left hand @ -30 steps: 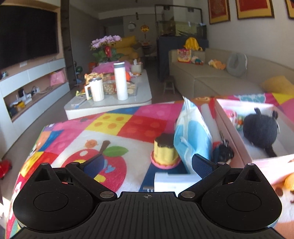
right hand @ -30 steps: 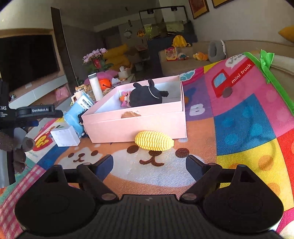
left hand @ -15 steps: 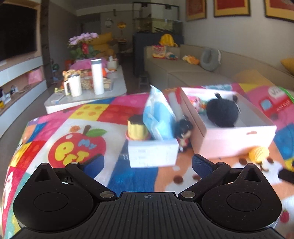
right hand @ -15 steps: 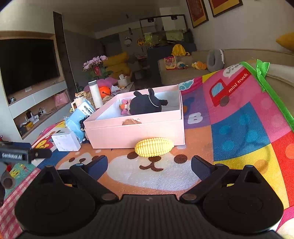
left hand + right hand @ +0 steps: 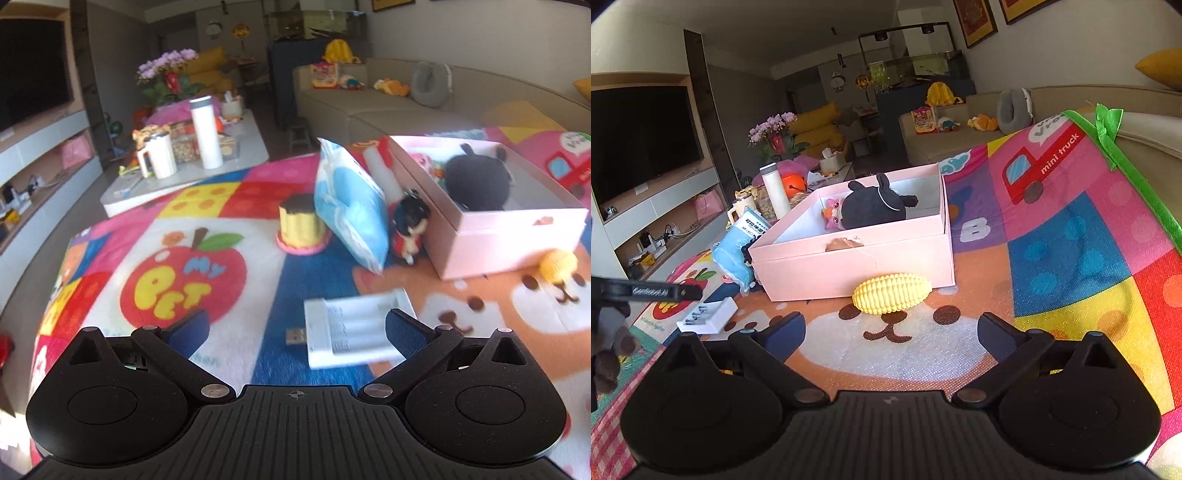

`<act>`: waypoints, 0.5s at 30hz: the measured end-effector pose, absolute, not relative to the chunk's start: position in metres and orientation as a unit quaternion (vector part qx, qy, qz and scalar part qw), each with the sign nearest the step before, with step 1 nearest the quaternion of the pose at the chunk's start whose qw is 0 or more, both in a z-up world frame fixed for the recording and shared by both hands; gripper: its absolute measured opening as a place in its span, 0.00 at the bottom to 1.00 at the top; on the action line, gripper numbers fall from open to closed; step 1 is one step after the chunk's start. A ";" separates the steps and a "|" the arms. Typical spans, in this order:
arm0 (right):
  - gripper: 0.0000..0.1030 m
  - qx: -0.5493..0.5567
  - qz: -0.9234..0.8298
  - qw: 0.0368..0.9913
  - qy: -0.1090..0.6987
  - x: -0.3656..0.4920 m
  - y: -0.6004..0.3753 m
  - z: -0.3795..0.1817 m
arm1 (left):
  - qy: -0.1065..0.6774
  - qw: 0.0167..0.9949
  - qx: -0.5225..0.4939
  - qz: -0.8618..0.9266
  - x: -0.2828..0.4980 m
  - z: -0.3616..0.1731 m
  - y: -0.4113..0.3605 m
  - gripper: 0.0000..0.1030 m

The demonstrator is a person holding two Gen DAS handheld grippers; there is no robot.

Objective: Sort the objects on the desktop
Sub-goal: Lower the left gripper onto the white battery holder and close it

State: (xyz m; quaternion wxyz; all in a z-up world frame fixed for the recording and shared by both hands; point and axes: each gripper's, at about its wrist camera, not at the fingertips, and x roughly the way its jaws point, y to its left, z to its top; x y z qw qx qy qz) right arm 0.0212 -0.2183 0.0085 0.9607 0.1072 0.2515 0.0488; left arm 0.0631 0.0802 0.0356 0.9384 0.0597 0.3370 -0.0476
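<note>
A white battery charger (image 5: 354,334) lies flat on the colourful play mat (image 5: 221,229), its outline smeared by motion blur, with a USB plug (image 5: 295,336) poking out at its left end. The left gripper (image 5: 297,332) hovers just over it with jaws spread wide, the right blue pad (image 5: 404,334) overlapping the charger's right edge; contact there cannot be made out. Beyond stand a yellow toy cake (image 5: 301,225), a leaning blue tissue pack (image 5: 349,210) and a small dark doll (image 5: 408,227) wedged against the pink box (image 5: 517,236), which holds a black plush (image 5: 476,182) and a pink toy half hidden behind it. In the right wrist view, the yellow toy corn (image 5: 892,293) lies against the pink box's front wall, partly blocked by that box in the left view. The right gripper (image 5: 892,334) sits near the corn, jaws spread and just widened, nothing between them.
</note>
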 end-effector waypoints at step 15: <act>1.00 0.101 0.043 0.962 0.252 0.021 -0.217 0.009 | 0.358 0.931 -0.008 -0.069 0.092 0.007 0.052 1.00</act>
